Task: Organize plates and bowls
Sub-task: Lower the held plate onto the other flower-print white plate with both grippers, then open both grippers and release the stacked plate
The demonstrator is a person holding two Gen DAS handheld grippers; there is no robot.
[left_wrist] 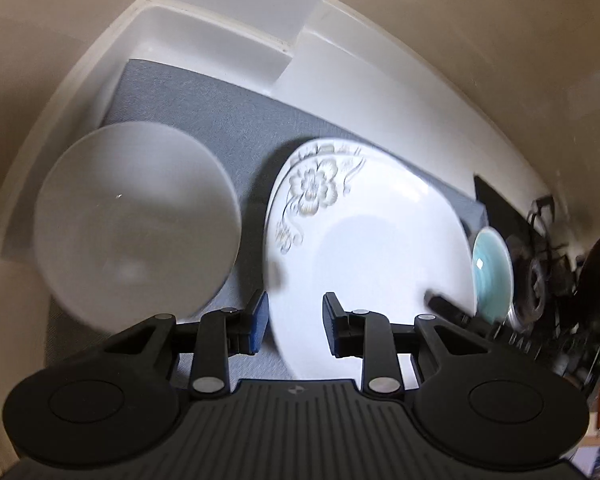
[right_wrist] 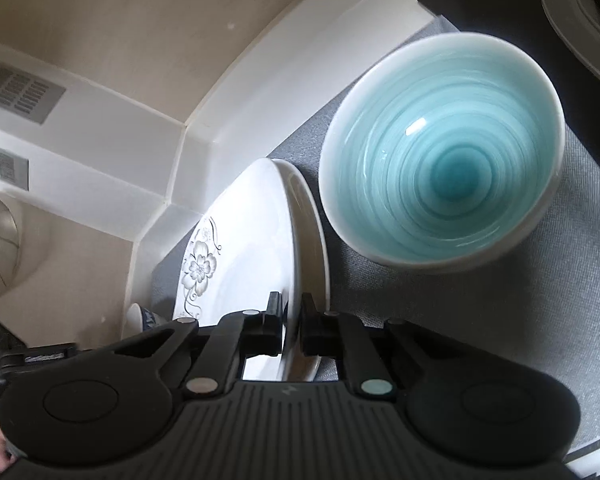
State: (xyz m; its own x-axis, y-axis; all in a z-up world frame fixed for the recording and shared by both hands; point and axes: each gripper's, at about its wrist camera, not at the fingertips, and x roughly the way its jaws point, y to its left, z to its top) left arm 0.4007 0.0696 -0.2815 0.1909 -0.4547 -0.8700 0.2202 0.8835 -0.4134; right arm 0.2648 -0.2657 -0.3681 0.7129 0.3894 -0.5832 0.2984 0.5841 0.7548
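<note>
A white plate with a grey flower pattern lies tilted over the grey mat. My right gripper is shut on the plate's rim, holding it on edge. My left gripper is open, its jaws astride the plate's near rim without touching. A plain white bowl sits left of the plate. A turquoise bowl with a white outside stands on the mat right of the plate; it also shows in the left wrist view.
A cream wall and white ledge border the mat at the back. A black surface with a pale dish lies at the far right. A small blue-patterned cup sits left of the plate.
</note>
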